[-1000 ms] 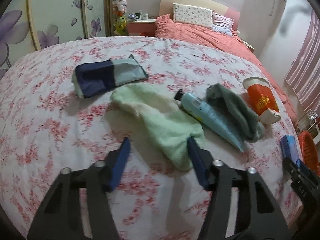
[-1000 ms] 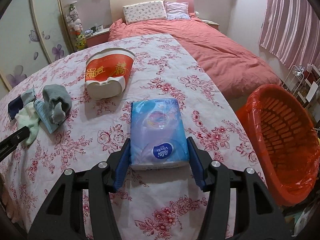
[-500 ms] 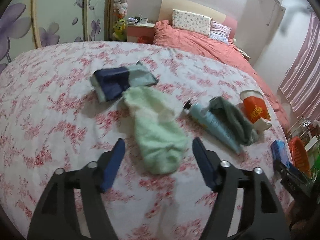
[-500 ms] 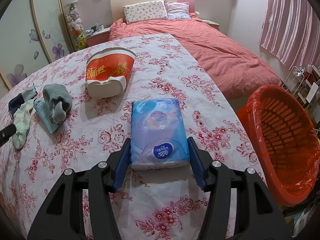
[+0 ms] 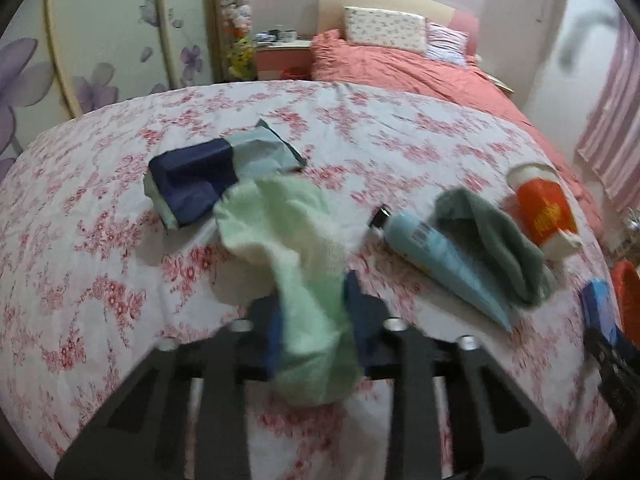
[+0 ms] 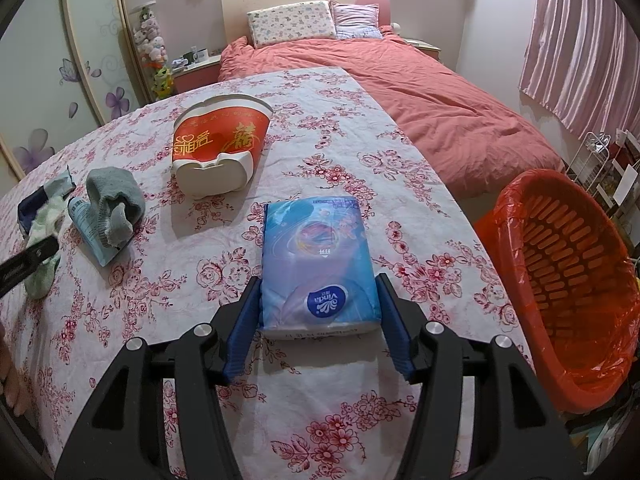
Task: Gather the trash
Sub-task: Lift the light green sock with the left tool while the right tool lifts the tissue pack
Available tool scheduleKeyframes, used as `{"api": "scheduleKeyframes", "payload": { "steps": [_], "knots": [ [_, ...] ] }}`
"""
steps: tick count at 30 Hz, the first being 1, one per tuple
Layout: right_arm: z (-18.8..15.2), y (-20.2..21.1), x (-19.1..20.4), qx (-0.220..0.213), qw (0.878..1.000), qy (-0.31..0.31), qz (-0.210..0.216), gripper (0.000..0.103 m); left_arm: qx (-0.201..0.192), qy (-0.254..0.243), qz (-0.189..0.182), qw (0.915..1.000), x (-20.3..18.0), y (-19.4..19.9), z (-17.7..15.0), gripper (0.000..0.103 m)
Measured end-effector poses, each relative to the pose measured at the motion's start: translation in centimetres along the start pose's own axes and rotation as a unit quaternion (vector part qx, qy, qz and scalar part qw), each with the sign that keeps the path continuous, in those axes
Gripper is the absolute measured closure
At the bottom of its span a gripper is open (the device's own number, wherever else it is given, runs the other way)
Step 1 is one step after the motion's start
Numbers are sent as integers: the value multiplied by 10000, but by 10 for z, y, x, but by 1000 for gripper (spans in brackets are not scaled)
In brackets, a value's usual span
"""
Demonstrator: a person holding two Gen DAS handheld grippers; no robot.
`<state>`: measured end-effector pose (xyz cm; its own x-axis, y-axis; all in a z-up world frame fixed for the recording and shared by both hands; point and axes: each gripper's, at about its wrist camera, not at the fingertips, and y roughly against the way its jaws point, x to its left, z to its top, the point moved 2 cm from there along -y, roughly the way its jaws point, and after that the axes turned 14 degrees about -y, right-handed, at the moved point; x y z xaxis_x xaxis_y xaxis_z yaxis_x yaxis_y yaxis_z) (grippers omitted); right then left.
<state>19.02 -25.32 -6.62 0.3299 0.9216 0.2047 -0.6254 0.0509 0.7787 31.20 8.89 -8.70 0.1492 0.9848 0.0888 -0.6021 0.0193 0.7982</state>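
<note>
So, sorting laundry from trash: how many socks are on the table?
2. A light green sock pinched in the left claw, and a grey sock draped over the blue tube. More could be hidden underneath.

A bedroom in a home. A bed [image 6: 420, 92] with a coral duvet and two pillows [image 6: 292, 22] stands against the far wall, a nightstand [image 6: 196, 70] beside it. Pink curtains [image 6: 584, 48] hang at the right, flower-patterned wardrobe doors [image 5: 100, 40] at the left, and stuffed toys [image 6: 150, 40] hang in the corner.
</note>
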Motion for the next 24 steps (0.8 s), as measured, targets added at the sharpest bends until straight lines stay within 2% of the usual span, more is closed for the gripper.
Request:
{"api": "scheduleKeyframes", "payload": {
  "steps": [6, 10, 17, 24],
  "knots": [
    [0, 0, 1, 5, 10000, 1, 9, 45, -64, -207, -526, 9984, 0, 26, -35, 81],
    [0, 0, 1, 6, 10000, -2, 12, 45, -163, -211, -512, 9983, 1, 32, -47, 79],
    [-1, -1, 2, 20, 10000, 10, 29, 41, -247, -61, -482, 9985, -1, 35, -49, 71],
    [-3, -1, 4, 34, 10000, 30, 55, 39, -293, 88, -621, 9976, 3, 36, -49, 66]
  ]
}}
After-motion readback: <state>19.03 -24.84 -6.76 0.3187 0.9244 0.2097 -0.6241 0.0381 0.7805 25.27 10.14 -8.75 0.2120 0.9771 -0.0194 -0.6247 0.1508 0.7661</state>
